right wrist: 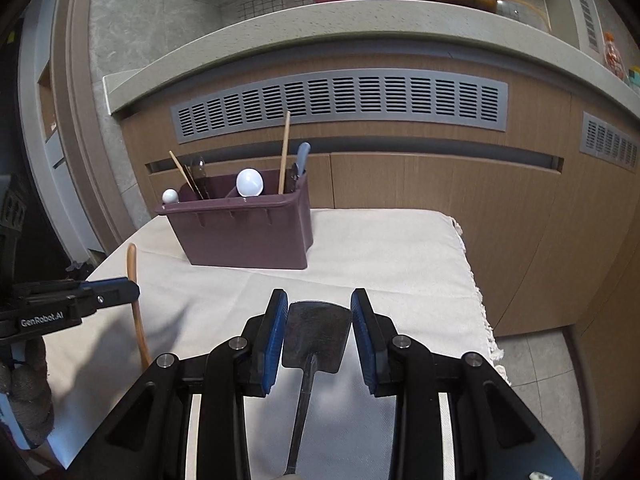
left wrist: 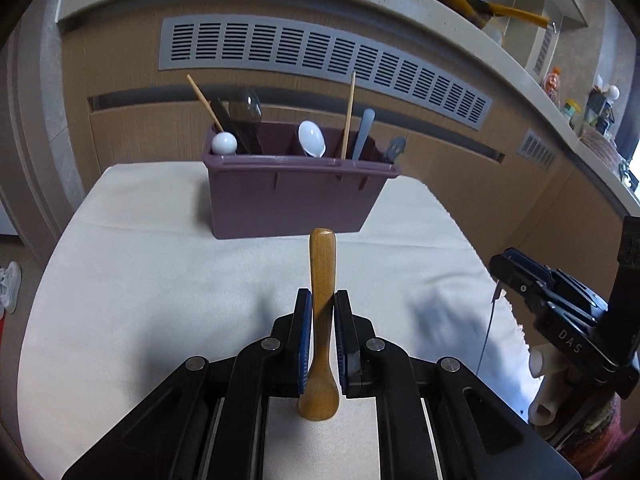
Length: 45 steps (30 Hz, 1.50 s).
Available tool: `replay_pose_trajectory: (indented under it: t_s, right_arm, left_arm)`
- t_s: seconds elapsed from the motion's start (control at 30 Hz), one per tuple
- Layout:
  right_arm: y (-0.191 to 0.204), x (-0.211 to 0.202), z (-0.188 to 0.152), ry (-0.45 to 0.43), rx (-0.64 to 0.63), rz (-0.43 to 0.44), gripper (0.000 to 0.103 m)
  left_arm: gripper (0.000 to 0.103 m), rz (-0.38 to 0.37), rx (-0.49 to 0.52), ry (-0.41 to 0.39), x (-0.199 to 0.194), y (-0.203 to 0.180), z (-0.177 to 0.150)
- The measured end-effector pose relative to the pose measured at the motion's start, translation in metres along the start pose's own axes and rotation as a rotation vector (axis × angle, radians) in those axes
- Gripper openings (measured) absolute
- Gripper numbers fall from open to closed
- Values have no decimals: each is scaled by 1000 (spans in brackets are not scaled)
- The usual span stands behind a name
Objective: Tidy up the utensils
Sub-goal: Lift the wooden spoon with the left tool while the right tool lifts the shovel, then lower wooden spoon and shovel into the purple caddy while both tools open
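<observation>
A purple utensil caddy (left wrist: 292, 196) stands at the far end of the cloth-covered table; it also shows in the right wrist view (right wrist: 244, 236). It holds white spoons, chopsticks and dark utensils. My left gripper (left wrist: 323, 308) is shut on a wooden spoon (left wrist: 322, 280), handle pointing toward the caddy, bowl end near the camera. My right gripper (right wrist: 319, 312) is shut on the blade of a dark metal spatula (right wrist: 316, 336), whose handle runs back toward the camera. The left gripper and the wooden spoon (right wrist: 134, 276) show at the left of the right wrist view.
The white tablecloth (left wrist: 160, 280) covers the table, with a fringed right edge (right wrist: 480, 300). Wooden cabinets with grey vents (left wrist: 320, 52) stand behind it under a counter. The right gripper (left wrist: 560, 304) hangs beyond the table's right edge in the left wrist view.
</observation>
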State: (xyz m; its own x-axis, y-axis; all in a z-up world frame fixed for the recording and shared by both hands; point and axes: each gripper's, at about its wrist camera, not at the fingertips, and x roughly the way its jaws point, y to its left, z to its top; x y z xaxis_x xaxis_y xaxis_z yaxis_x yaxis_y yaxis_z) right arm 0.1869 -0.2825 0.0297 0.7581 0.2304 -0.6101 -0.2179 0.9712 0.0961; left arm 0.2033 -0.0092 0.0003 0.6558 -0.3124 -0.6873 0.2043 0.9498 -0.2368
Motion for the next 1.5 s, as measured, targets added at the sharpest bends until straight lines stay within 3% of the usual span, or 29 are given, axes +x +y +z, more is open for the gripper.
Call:
replay_pose_trajectory:
  t_s: [0.8,0.93,1.0,1.13,1.27,1.5]
  right_arm:
    - [13,-11,21,-52,-71,8,30]
    - [19,-27,63,-144,-88,34,30]
    - [27,-48,103,-266,-125,23,30]
    - [38,-61,169,-420,-141,16,30]
    - [44,-28,199,-486,-125,37,30]
    - [53,62,196,-372,-118,33,30]
  left_arm:
    - [11,5,10,-123,-37,-4,21]
    - [11,12,40,-262,-72,-9,67]
    - [11,25,61,-347,-91,-12,94]
    - [11,46,47,-468,-101,-4,139]
    - [11,56,0,-490,-70,17,157]
    - [11,37,-37,-401,-2,42,154]
